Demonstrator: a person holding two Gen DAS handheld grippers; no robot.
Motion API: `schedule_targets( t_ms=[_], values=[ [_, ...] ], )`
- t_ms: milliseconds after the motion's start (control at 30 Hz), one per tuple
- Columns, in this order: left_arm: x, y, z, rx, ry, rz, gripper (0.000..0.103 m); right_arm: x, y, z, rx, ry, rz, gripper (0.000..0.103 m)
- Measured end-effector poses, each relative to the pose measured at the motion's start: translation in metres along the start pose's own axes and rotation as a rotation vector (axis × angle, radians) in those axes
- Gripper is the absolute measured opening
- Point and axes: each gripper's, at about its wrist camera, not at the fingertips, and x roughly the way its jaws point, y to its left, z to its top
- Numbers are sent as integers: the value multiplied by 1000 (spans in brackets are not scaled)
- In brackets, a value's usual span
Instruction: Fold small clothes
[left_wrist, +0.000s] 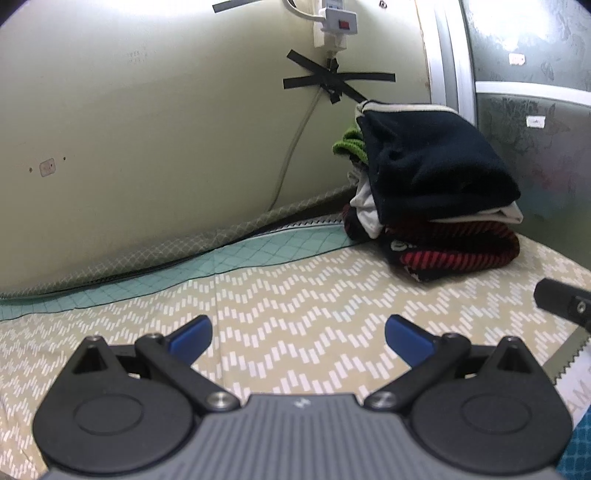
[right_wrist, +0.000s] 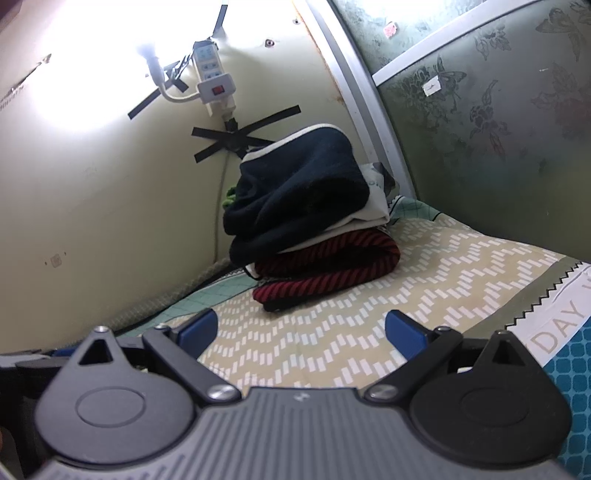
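Your left gripper (left_wrist: 298, 338) and right gripper (right_wrist: 301, 332) both gape wide and empty over the bed (left_wrist: 314, 295), while the stack of clothes (right_wrist: 306, 218) sits ahead in the corner, nearer your right gripper.

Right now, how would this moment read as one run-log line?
left tool: open, empty | right tool: open, empty | folded clothes stack: in corner on patterned sheet | navy garment: on top
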Motion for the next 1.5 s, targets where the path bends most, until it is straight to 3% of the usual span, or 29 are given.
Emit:
schedule_targets(
  t_ms=[300,433,600,1500],
  values=[
    [-9,19,9,-99,-10,-79,103,5,5,5,-7,76,-26,92],
    [-8,26,11,-132,-1,-46,103,9,4,6,-9,55,-56,92],
    [-2,25,10,-110,4,49,103,15,3,8,7,49,-71,92],
    [-3,20,12,-57,4,62,103,29,-4,7,70,57,-31,92]
  ],
)
